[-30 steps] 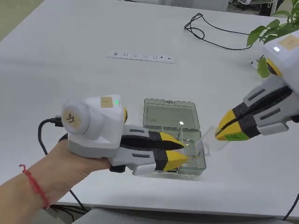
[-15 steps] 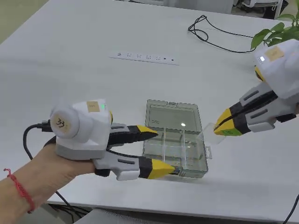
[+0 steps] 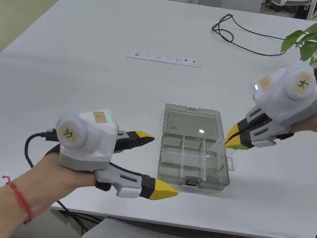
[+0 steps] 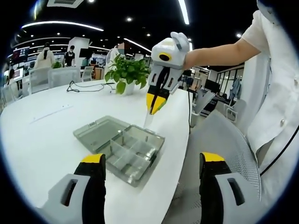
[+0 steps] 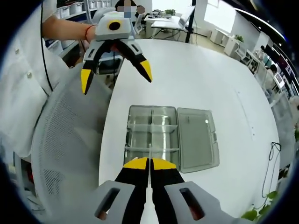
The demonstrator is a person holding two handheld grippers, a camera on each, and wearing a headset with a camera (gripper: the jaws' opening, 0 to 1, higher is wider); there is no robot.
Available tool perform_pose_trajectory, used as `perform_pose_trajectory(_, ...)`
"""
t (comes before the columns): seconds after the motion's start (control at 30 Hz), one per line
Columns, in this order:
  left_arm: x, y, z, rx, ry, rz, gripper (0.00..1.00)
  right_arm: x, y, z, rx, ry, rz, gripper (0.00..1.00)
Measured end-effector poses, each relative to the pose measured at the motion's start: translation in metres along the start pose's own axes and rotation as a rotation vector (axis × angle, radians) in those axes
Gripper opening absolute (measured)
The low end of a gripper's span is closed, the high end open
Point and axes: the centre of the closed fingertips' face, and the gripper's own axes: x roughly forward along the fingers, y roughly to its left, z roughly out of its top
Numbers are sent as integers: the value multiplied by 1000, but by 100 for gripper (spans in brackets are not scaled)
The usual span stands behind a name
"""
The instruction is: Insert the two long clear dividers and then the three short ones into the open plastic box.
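the plastic box (image 3: 162, 159) lies open on the white desk (image 3: 89, 89), its lid flat on the desk on the side away from us. clear dividers (image 3: 183, 151) already stand in its tray and split it into compartments; we cannot count them with certainty.

the right gripper (image 3: 231, 144) has its jaws pressed together on one small clear divider (image 3: 218, 148), which hangs from the tips over the right end of the tray. we cannot tell whether it touches the box. in the right gripper view the right gripper (image 5: 149, 162) points down at the near edge of the plastic box (image 5: 196, 135). from the left gripper view the right gripper (image 4: 155, 105) hovers above the far corner of the plastic box (image 4: 100, 133).

the left gripper (image 3: 158, 162) is spread wide and holds nothing, its tips just left of the box. in its own view the left gripper (image 4: 153, 161) frames the box between its jaws, and the right gripper view shows the left gripper (image 5: 116, 74) agape beyond the box.

a power strip (image 3: 163, 57), a black cable (image 3: 237, 34) and a plant (image 3: 302, 42) sit farther back on the desk.
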Motion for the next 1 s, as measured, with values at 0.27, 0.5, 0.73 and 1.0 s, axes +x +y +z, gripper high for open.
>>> perform_pose_trajectory(0.27, -2, 1, -4, -24, 5, 12, 86, 14, 3, -8, 11, 30, 10, 3)
perform_pose_trajectory(0.5, -2, 2, -3, -31, -1, 13, 87, 16, 4, -8, 19, 26, 19, 3)
perform_pose_trajectory(0.73, -1, 2, -3, -31, -7, 13, 87, 19, 5, -6, 20, 30, 22, 3)
perform_pose_trajectory(1.0, 0, 1, -2, -32, -10, 11, 86, 16, 9, -3, 53, 11, 35, 2)
